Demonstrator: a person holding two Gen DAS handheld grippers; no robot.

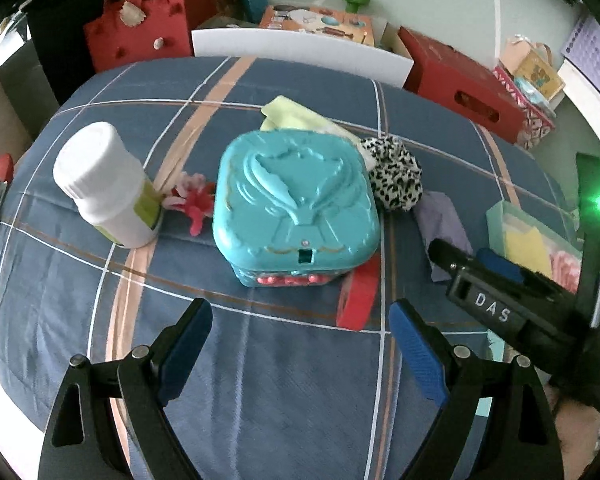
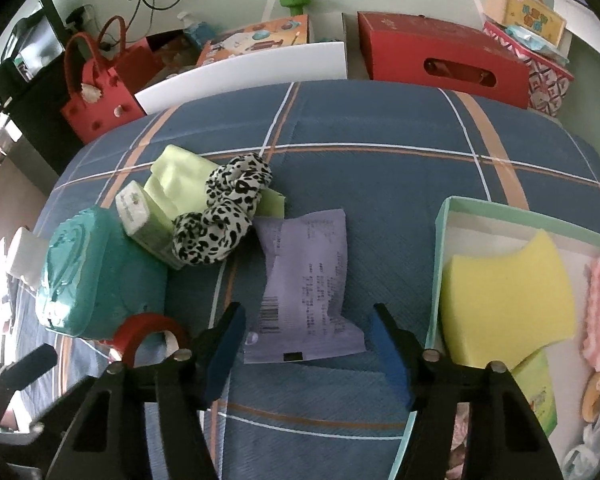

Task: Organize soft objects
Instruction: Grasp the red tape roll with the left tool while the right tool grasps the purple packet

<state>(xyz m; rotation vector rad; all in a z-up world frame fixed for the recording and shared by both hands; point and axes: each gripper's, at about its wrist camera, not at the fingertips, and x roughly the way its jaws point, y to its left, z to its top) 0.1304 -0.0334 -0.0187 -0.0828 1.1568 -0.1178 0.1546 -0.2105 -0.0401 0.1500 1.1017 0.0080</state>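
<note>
Bed covered in blue plaid cloth (image 2: 380,128), bearing:
- Lilac printed plastic packet (image 2: 306,284), lying flat just ahead of the right gripper (image 2: 308,350), whose blue-padded jaws are standing spread with nothing between them.
- Black-and-white leopard-print fabric scrunchie (image 2: 220,216), resting against a pale green folded cloth (image 2: 172,180).
- Teal moulded plastic box (image 1: 296,204), sitting before the left gripper (image 1: 300,350), jaws spread wide and empty.
- Mint-rimmed shallow tray (image 2: 444,216), holding a yellow sponge (image 2: 504,296).

Black tongs (image 1: 300,344) — blue ribbed pads (image 1: 416,356), silver pivot screws, "DAS" lettering
</note>
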